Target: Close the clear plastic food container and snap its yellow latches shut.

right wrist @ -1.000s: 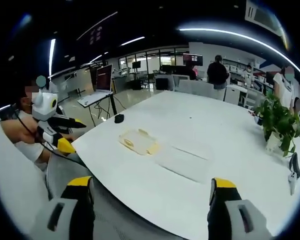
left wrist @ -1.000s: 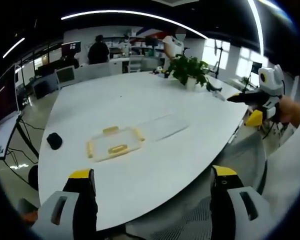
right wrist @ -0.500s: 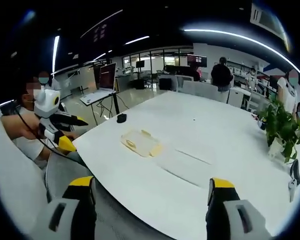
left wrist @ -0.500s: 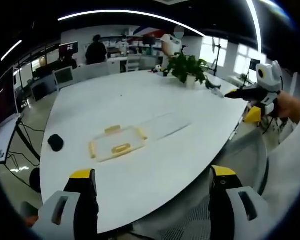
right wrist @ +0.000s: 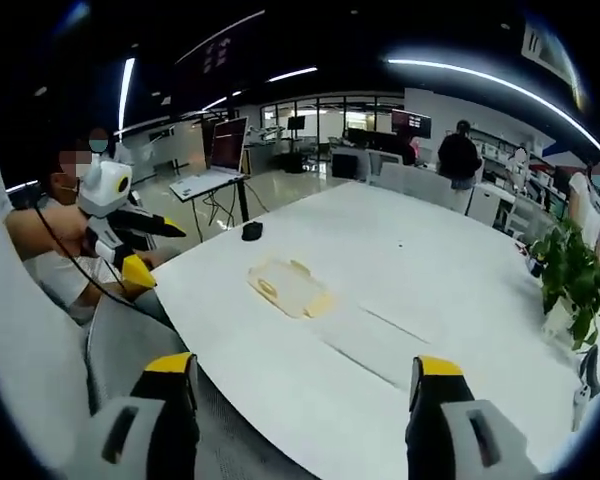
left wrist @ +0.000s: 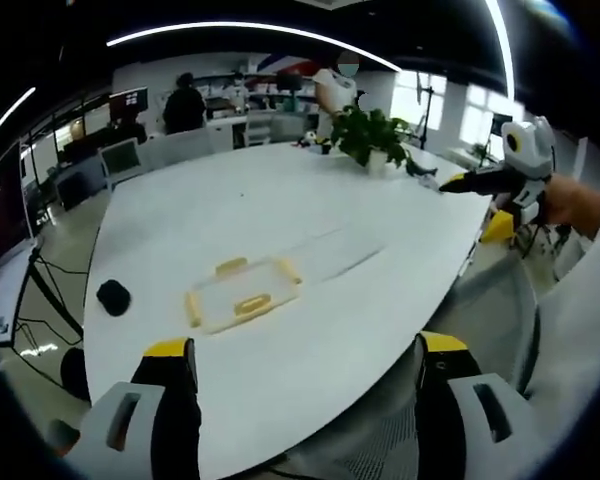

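While both tools hang off the tabletop: nothing is gripped and no latch is pressed yet.
Left gripper [left wrist: 295,400]: jaws wide apart, empty, short of the near edge.
Right gripper [right wrist: 305,410]: jaws apart, empty, also short of the near edge.
Container [left wrist: 242,294]: clear base with yellow latches [left wrist: 252,304], lying toward the near-left part of the white tabletop [left wrist: 280,200], well in from every edge.
Lid [left wrist: 335,250]: a faint clear sheet just beside the base, hard to read.
Risk, lid: transparent plastic on white could be misjudged and seated crooked.
Risk, base: light and unbraced, it may slide under one-sided latch pressure.
Bystander: black mouse [left wrist: 112,297] near the left edge.
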